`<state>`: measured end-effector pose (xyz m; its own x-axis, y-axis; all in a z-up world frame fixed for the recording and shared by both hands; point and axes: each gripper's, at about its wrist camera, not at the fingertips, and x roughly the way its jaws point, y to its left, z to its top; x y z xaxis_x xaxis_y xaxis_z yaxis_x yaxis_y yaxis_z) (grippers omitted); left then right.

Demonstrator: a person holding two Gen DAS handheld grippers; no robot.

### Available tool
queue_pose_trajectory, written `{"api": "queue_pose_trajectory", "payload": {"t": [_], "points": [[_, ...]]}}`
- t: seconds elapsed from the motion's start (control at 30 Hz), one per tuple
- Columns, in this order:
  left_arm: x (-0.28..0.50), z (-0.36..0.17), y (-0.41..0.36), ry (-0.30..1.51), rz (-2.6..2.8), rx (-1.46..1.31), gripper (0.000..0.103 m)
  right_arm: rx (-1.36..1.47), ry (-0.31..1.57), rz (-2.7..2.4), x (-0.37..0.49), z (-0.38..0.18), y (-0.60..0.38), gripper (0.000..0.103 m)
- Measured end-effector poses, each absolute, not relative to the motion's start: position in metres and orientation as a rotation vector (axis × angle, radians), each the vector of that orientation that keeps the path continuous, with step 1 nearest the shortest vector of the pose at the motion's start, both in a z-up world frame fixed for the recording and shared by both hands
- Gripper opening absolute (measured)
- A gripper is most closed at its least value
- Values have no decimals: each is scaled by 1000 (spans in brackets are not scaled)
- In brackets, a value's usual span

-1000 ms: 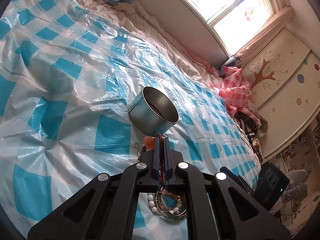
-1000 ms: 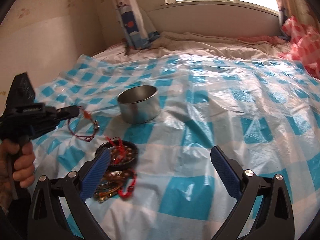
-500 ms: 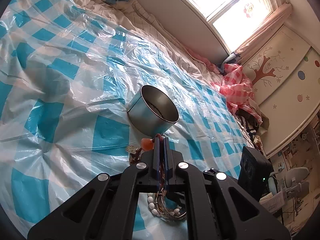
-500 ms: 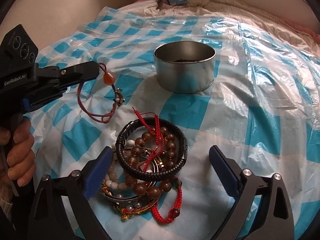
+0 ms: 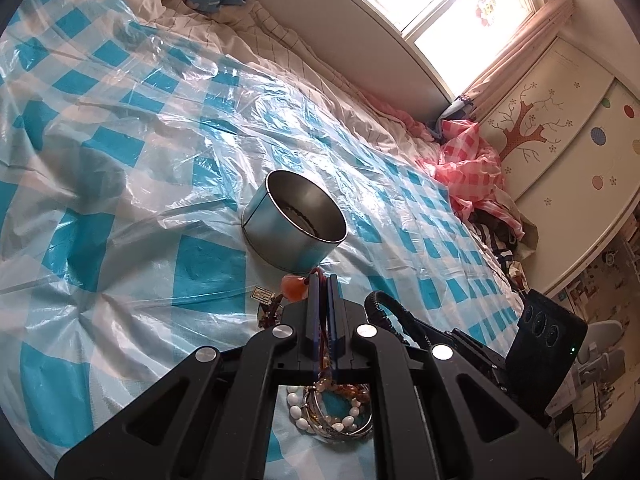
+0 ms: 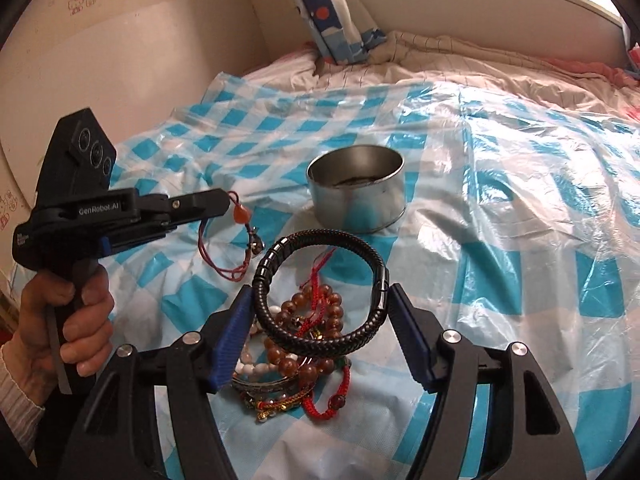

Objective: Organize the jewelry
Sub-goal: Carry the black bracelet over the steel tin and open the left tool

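A round metal tin stands open on the blue-checked plastic sheet; it also shows in the left wrist view. My left gripper is shut on a red cord bracelet with an orange bead, held above the sheet left of the tin. My right gripper has closed on a black braided leather bracelet and holds it by its two sides, above a pile of bead bracelets. The pile also shows in the left wrist view.
The sheet covers a bed. A blue patterned pillow lies at the headboard. Pink checked cloth is heaped at the far side by a decorated wardrobe. A window is behind the bed.
My right gripper has dropped toward the pile, narrowed its fingers onto the black bracelet and raised it. My left gripper has kept hold of the red cord bracelet and barely shifted.
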<state>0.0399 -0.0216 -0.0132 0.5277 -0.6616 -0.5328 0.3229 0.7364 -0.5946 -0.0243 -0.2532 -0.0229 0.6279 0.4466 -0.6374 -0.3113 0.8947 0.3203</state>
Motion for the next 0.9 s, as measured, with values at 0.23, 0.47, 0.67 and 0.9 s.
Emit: {"api": "queue_pose_trajectory", "payload": {"t": [0.23,0.47,0.67,0.9], "points": [[47,2,-34,801,-656,-440,3,189,757,415,-13,-12,-262,66],[78,18,-54,779,-681,-439,3,182,747,409,4,-4,-267,66],[108,22,-75,772,-704,-448,3,136,732,406,29,3,-262,66],[160,-21,-82,922,-518,-329,14,88,754,390,62,-4,-261,66]]}}
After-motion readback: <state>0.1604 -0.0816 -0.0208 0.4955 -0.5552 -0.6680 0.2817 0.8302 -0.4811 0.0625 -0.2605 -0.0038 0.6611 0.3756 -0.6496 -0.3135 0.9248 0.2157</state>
